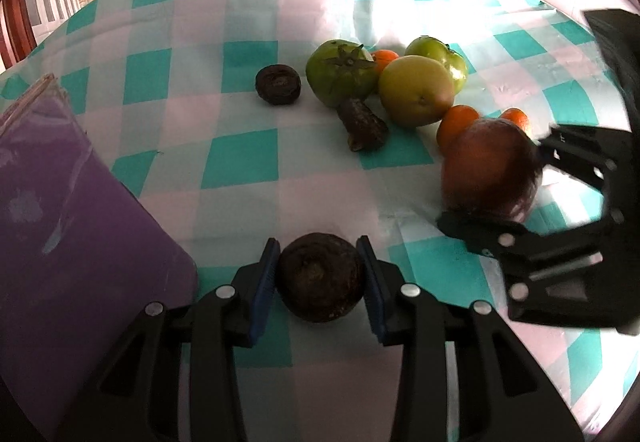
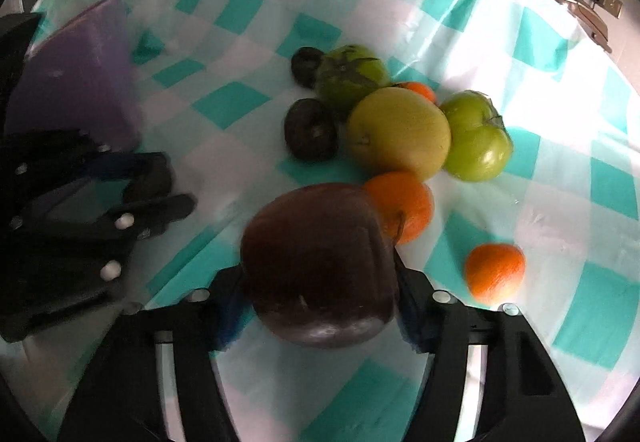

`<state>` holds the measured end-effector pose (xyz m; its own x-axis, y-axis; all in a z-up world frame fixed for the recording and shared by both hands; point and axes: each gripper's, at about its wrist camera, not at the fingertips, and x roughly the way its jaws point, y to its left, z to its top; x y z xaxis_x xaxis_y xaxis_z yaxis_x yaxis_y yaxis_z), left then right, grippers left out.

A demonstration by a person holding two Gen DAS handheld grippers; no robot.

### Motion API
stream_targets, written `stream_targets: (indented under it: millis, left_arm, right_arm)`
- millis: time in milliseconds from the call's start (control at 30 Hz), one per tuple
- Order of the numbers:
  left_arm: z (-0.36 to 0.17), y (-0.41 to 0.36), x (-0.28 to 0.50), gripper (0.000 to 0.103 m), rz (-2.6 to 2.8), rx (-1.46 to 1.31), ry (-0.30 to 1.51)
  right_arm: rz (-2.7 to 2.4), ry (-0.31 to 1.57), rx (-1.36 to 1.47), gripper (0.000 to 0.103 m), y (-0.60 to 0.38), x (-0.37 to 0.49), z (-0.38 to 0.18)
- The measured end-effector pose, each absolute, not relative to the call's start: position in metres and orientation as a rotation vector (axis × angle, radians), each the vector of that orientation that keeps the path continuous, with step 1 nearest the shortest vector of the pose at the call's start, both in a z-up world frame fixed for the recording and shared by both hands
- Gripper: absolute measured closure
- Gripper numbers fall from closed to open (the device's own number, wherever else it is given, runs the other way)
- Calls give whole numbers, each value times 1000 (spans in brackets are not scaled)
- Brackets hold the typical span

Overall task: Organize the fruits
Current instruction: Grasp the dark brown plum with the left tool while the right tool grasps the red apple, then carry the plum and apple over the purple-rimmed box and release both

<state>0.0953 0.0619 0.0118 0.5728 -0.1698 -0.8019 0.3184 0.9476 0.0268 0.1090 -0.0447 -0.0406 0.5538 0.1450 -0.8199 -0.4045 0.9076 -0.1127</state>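
Observation:
My left gripper (image 1: 320, 278) is shut on a dark brown round fruit (image 1: 320, 284), low over the checked cloth. My right gripper (image 2: 320, 294) is shut on a large dark red apple (image 2: 320, 262); the apple also shows in the left wrist view (image 1: 490, 165). On the cloth lies a cluster: two green tomatoes (image 2: 352, 75) (image 2: 476, 137), a yellow-green apple (image 2: 398, 131), oranges (image 2: 402, 203) (image 2: 496, 272) and two more dark fruits (image 2: 310, 133) (image 2: 306, 65). The left gripper shows blurred in the right wrist view (image 2: 168, 189).
A purple tray or board (image 1: 60, 226) lies at the left of the table, also in the right wrist view (image 2: 80, 73). The teal and white checked cloth (image 1: 240, 161) covers the table. Wooden chair backs stand beyond the far edge.

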Motion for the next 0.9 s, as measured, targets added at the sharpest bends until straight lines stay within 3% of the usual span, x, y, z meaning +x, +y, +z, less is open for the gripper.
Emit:
stream_targets:
  millis: [300,667,900]
  left_arm:
    - [16,48,76,64,-291,182,982]
    - [24,31,0,64,-324,207,1068]
    - [66,36,-37,64,-352,246,1013]
  right_arm:
    - [285,1024,-182,44,-78,58,-37]
    - [292,1150,-77,44,-103,-23,-34]
    - [298,1197,50,44,-113,-49,-24]
